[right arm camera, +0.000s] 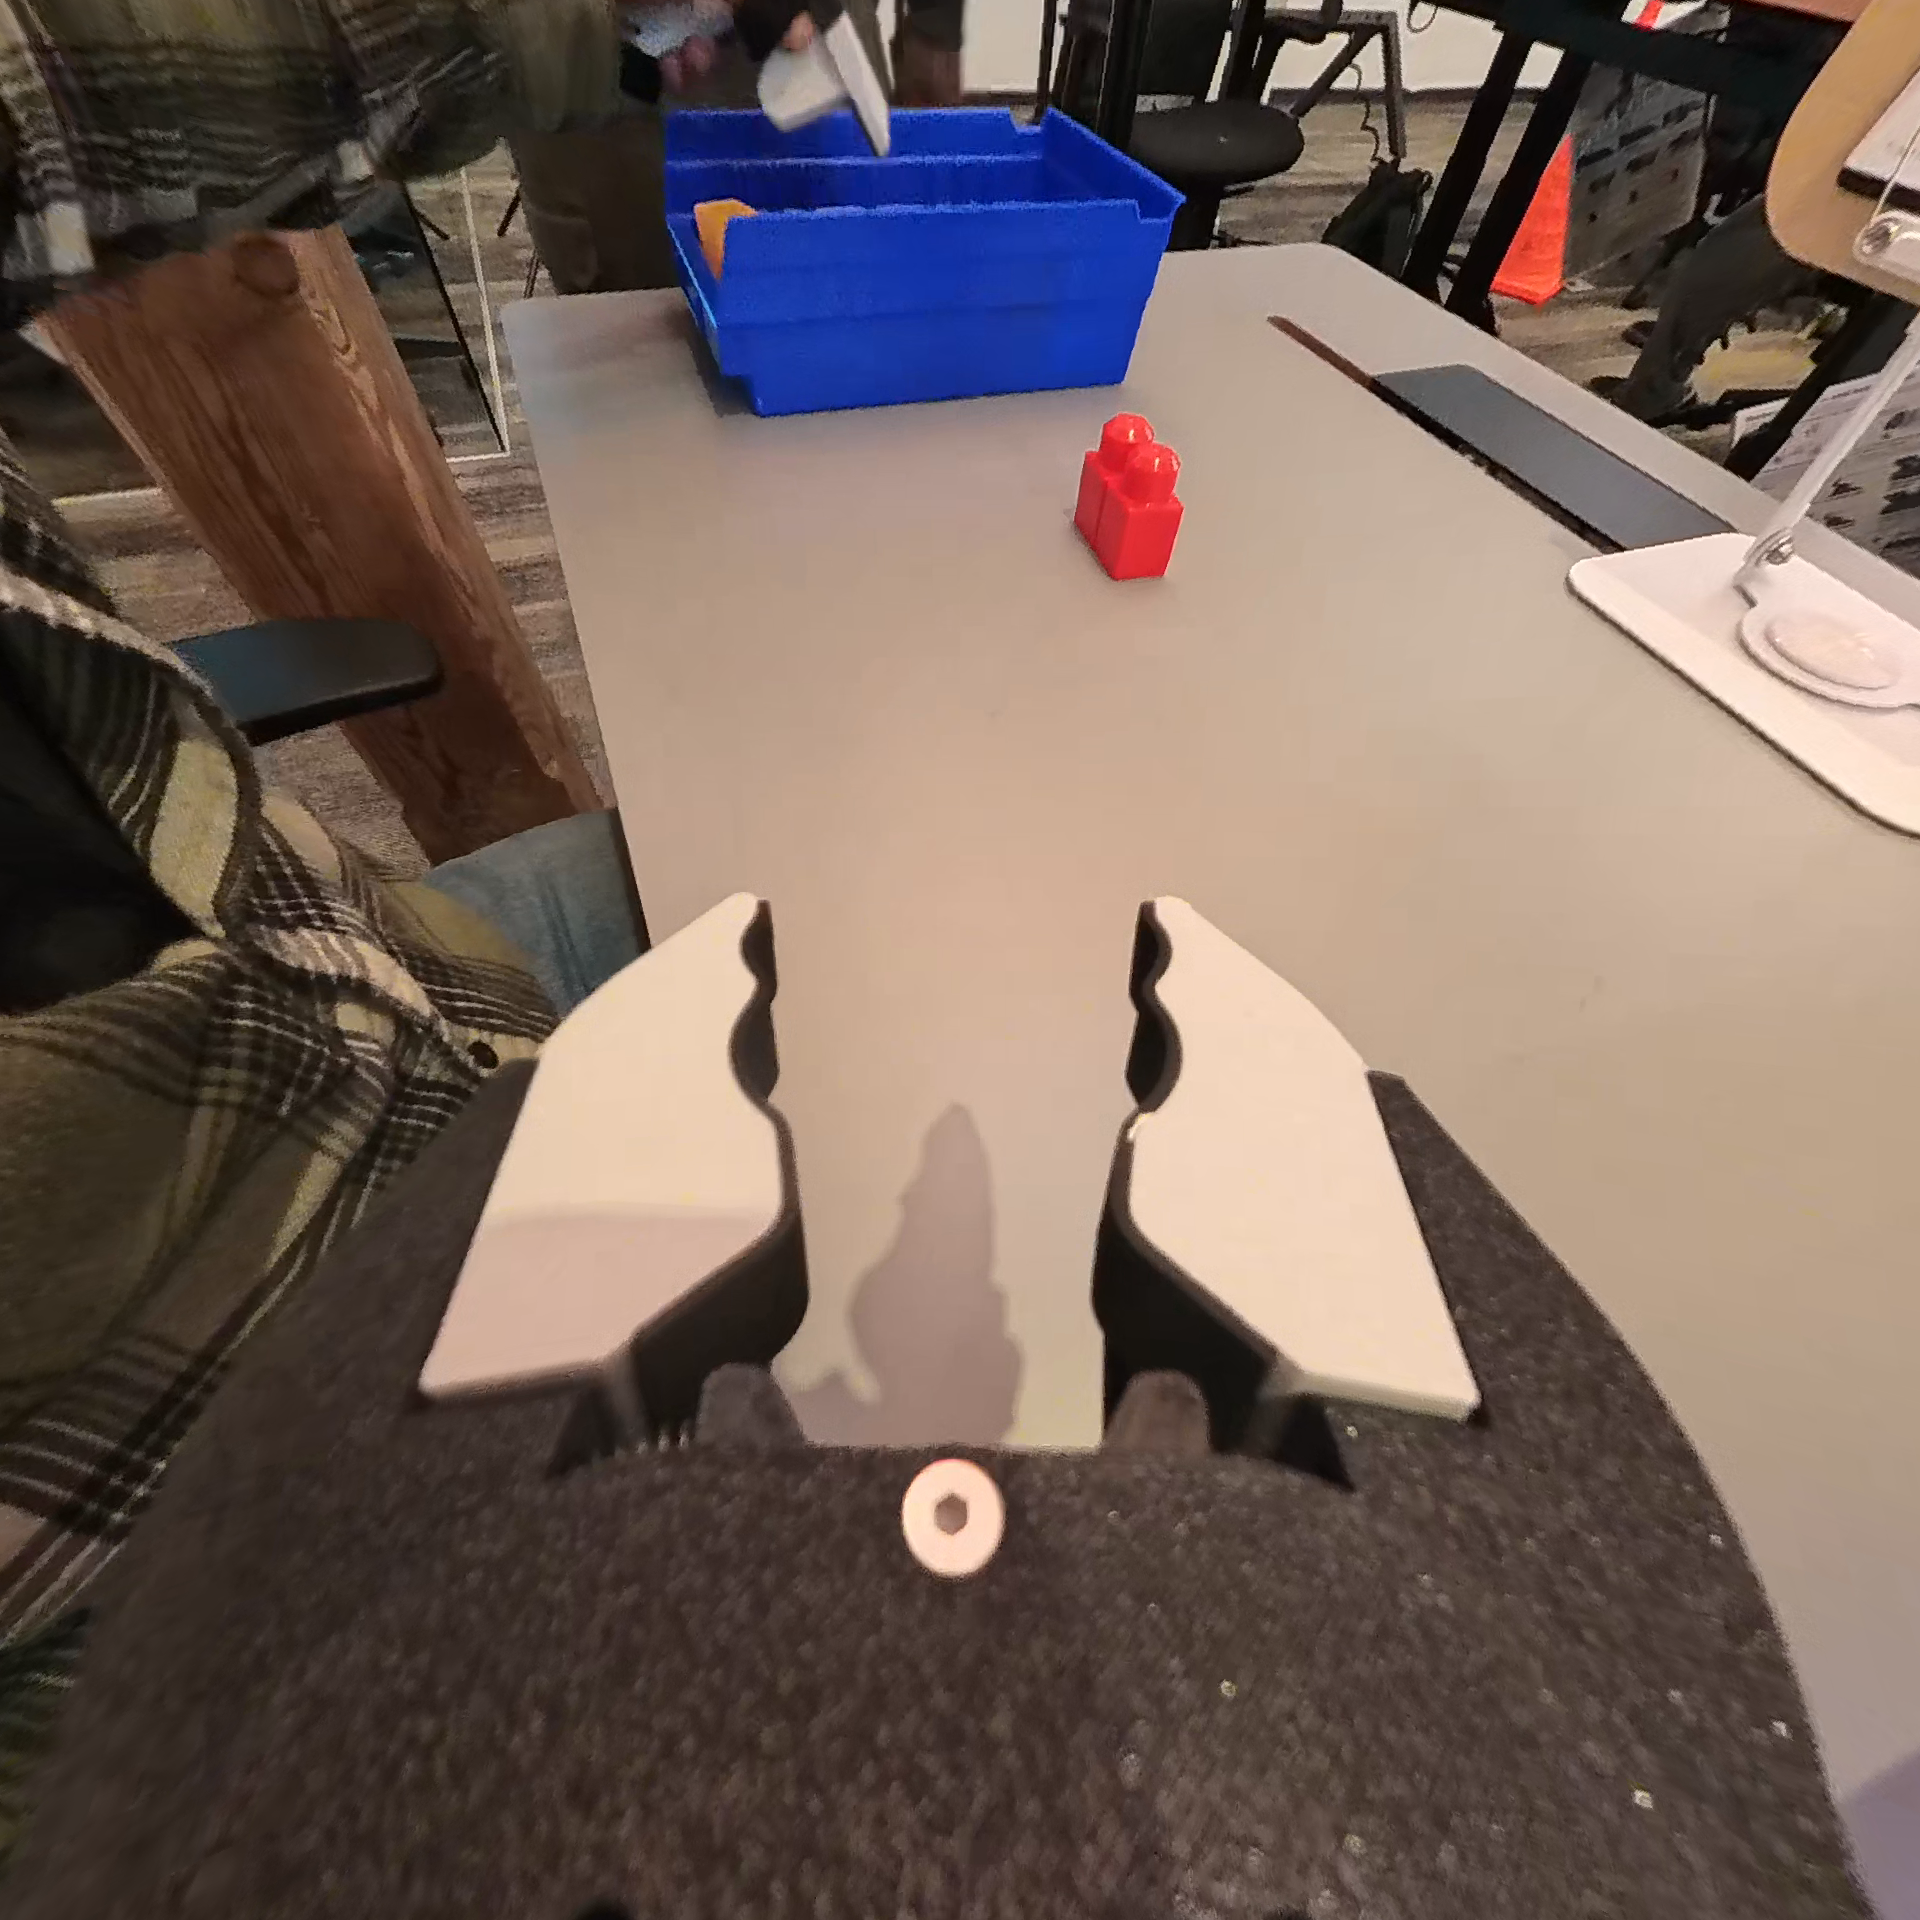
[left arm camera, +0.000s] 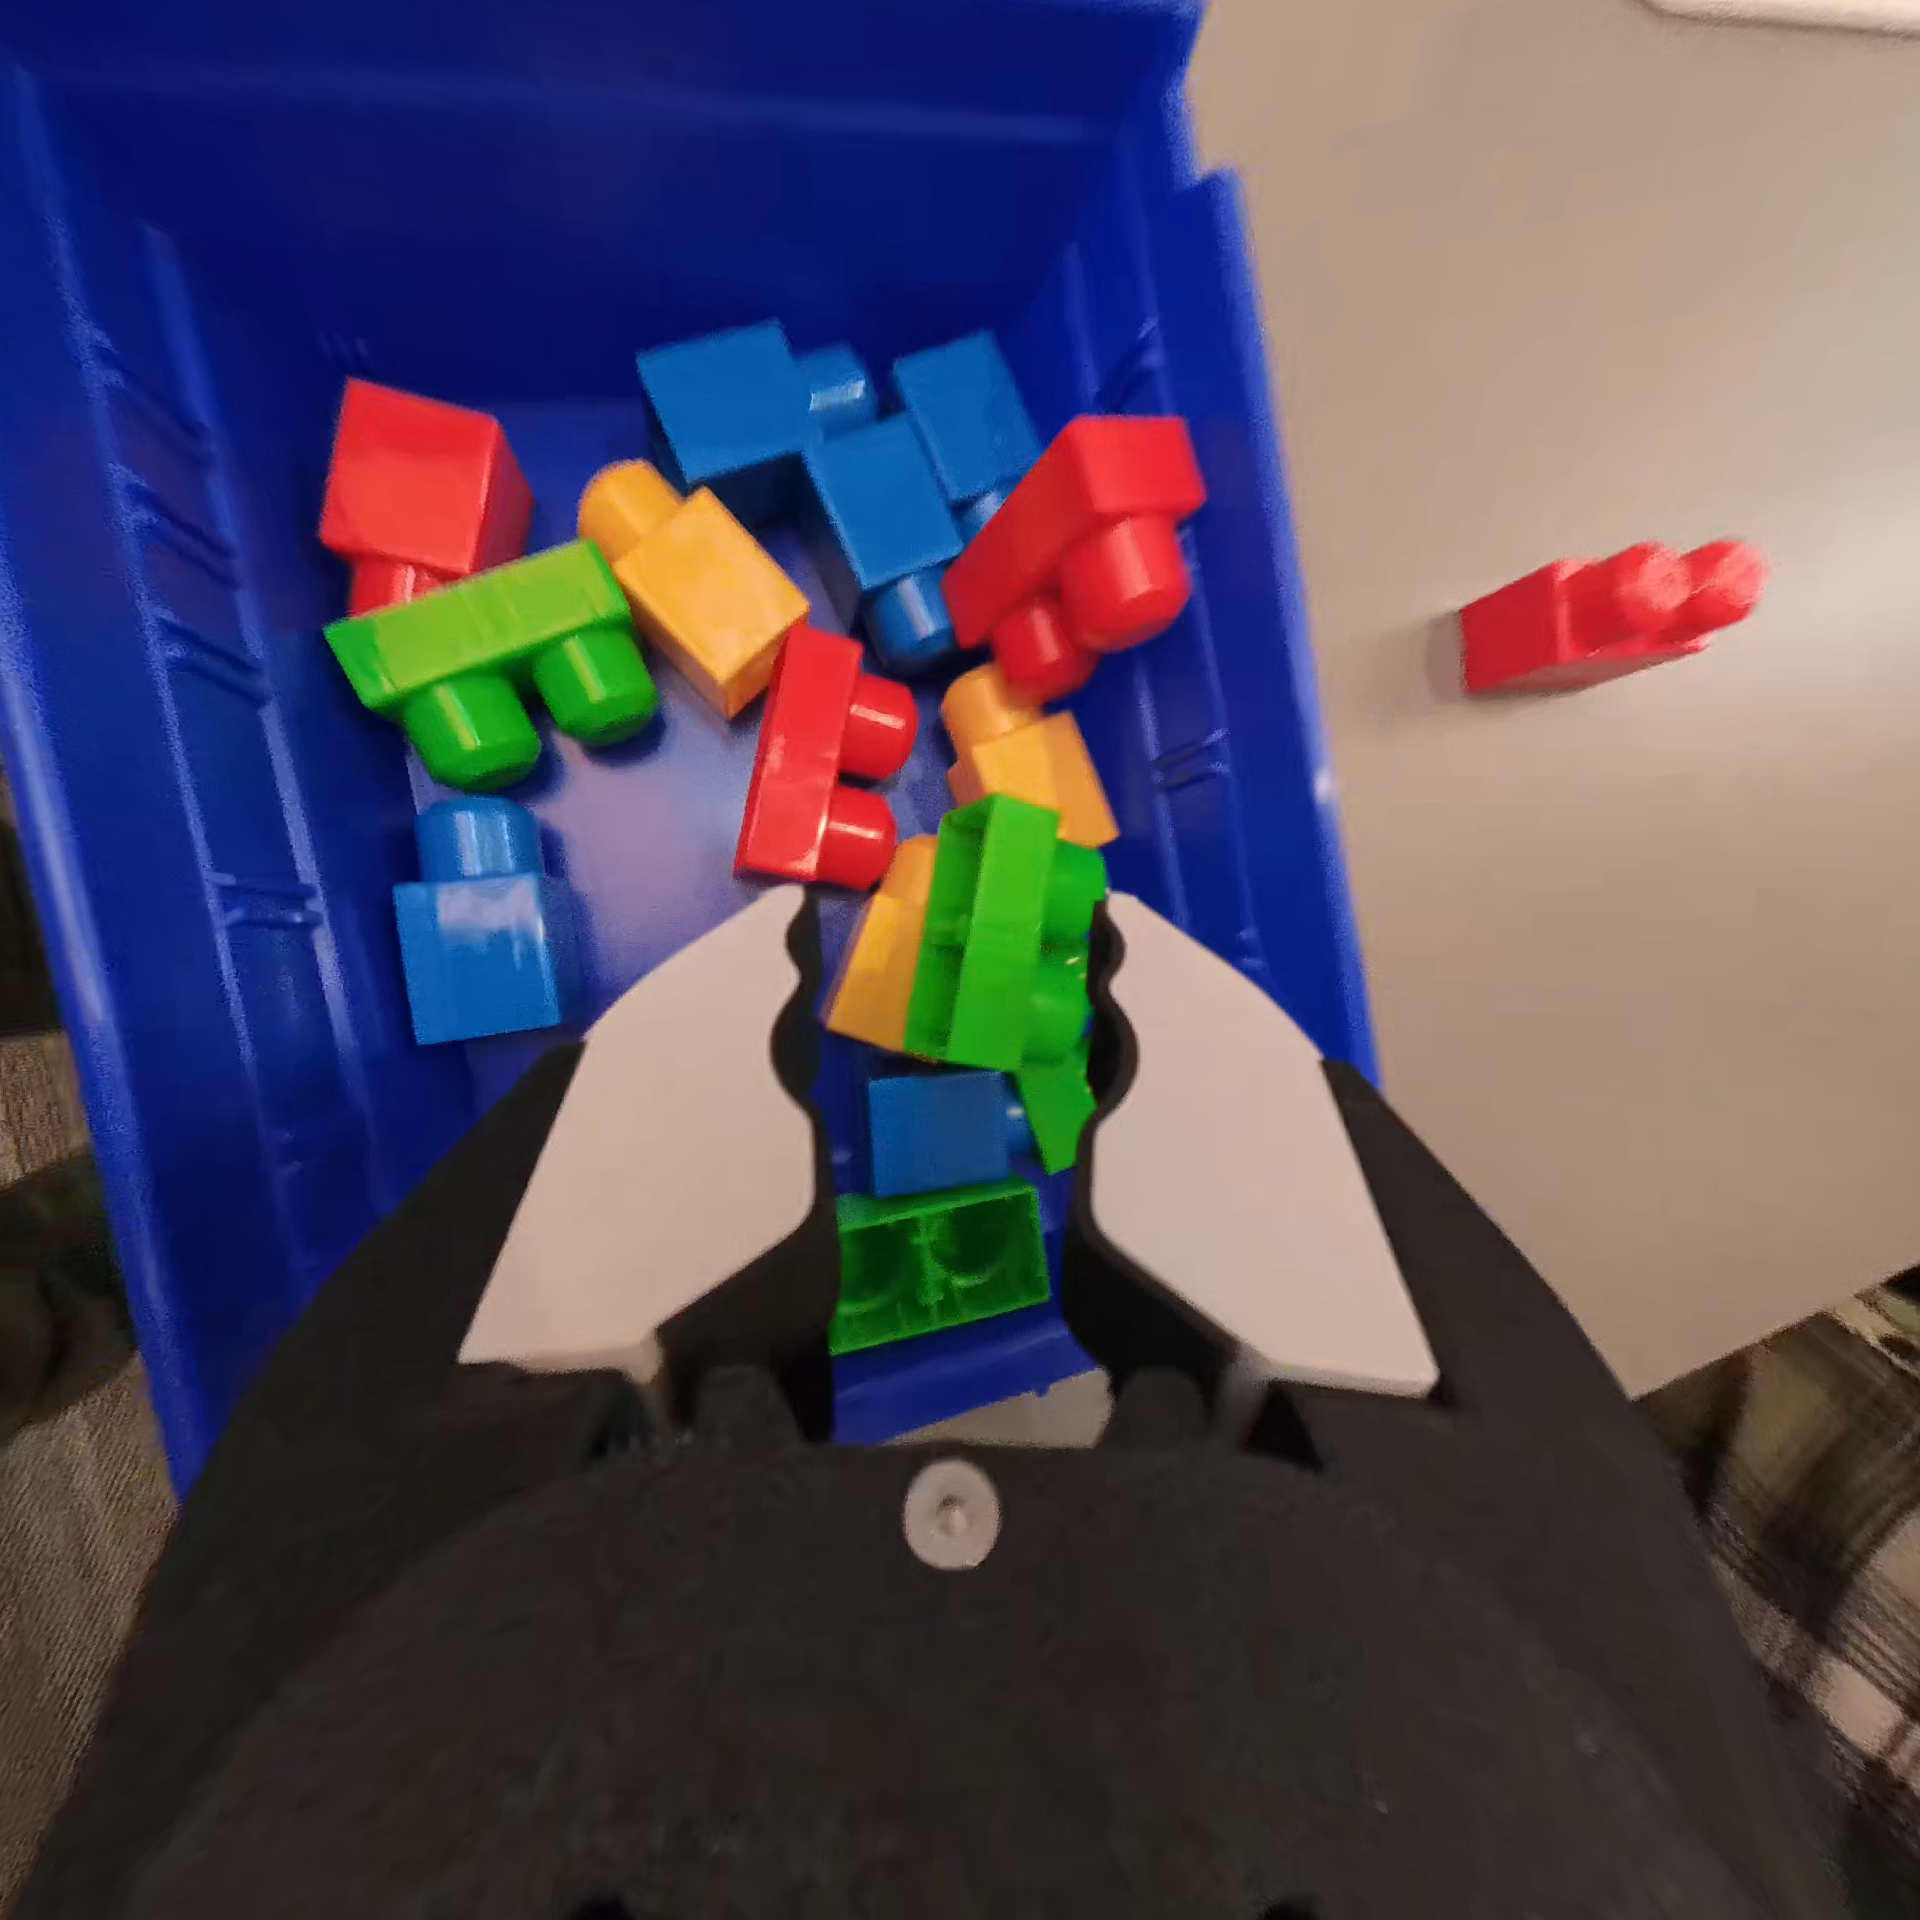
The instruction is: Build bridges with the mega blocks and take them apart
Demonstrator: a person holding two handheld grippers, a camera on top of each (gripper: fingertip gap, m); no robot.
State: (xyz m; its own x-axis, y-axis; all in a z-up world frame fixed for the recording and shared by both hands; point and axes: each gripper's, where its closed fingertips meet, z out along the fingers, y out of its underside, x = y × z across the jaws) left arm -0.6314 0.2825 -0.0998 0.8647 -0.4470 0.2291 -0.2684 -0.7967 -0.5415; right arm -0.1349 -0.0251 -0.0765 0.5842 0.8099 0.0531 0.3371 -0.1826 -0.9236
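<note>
Fingers of the left gripper [left arm camera: 951, 914] flank a green block [left arm camera: 987, 935], grip uncertain; right gripper [right arm camera: 954, 914] gapes, holding nothing.

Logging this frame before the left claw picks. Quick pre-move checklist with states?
1. Left claw over the blue bin: ok; the right wrist view shows it above the bin too.
2. Left claw open wide enough for a block: ok, jaws apart around the green block.
3. Green block free to lift: not ok, it leans on a yellow block and others crowd it.
4. Contact between fingers and green block: cannot tell, the picture is blurred.
5. Right claw open, empty, out of the way: ok.
6. Red block standing upright on the table, clear of the bin: ok.
</note>
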